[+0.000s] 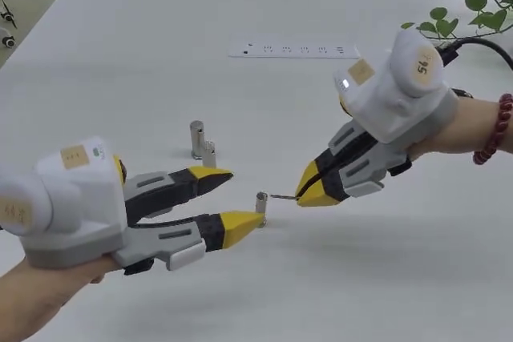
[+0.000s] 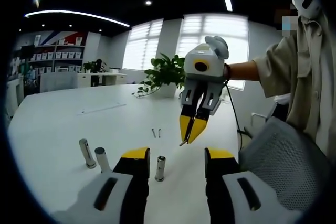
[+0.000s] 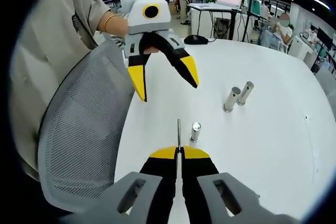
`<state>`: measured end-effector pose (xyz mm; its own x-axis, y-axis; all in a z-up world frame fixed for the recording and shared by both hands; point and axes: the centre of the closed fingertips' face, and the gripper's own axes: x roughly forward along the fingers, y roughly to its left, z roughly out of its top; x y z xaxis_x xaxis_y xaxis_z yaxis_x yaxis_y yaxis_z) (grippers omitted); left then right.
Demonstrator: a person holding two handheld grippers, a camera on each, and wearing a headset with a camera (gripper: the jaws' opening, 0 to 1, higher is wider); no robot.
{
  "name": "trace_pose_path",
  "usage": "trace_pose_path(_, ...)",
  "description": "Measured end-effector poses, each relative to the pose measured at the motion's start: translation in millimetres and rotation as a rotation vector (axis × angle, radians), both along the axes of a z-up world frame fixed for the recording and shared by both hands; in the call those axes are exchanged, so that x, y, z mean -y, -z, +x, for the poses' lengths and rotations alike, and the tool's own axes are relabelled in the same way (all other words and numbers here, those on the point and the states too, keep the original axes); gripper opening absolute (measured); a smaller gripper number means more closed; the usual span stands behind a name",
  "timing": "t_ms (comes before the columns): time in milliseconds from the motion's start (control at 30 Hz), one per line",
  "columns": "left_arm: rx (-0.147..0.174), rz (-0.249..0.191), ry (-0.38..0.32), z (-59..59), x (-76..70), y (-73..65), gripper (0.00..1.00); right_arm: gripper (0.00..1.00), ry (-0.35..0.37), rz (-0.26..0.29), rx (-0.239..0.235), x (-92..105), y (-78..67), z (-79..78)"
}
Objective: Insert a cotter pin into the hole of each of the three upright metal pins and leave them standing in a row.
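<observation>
the left gripper point(image 1: 244, 195) has its yellow-tipped fingers point(image 1: 240, 226) spread wide. a short upright silver metal pin point(image 1: 261, 203) stands on the white tabletop point(image 1: 321, 278) at the tip of the nearer finger, in the gap between the two. the right gripper point(image 1: 301, 195) has its fingers closed narrow on a thin metal cotter pin point(image 1: 282, 195), which sticks straight out of the fingertips, its free end just beside the top of that pin. two more silver metal pins point(image 1: 197, 139) stand close together beyond the left fingers. two spare cotter pins point(image 2: 156, 132) lie farther out.
</observation>
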<state>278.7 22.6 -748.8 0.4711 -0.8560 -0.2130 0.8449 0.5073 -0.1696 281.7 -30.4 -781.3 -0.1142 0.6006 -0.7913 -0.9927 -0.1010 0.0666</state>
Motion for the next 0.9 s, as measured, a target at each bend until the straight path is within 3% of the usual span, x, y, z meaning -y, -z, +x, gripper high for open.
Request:
trace_pose_path(333,0.023,0.01,-0.031,0.4,-3.8,1.5,0.46,0.02,0.099,-0.039,-0.005,5.7,6.6,2.7)
trace_pose_path(633,0.033,0.029,-0.055,0.7,-5.8,6.7,0.49,0.02,0.205,-0.079,-0.051,10.8,15.5,2.2)
trace_pose_path(900,0.043,0.087,-0.077,8.0,-7.2,23.2,0.46,0.02,0.261,-0.09,-0.061,13.7,19.6,4.9)
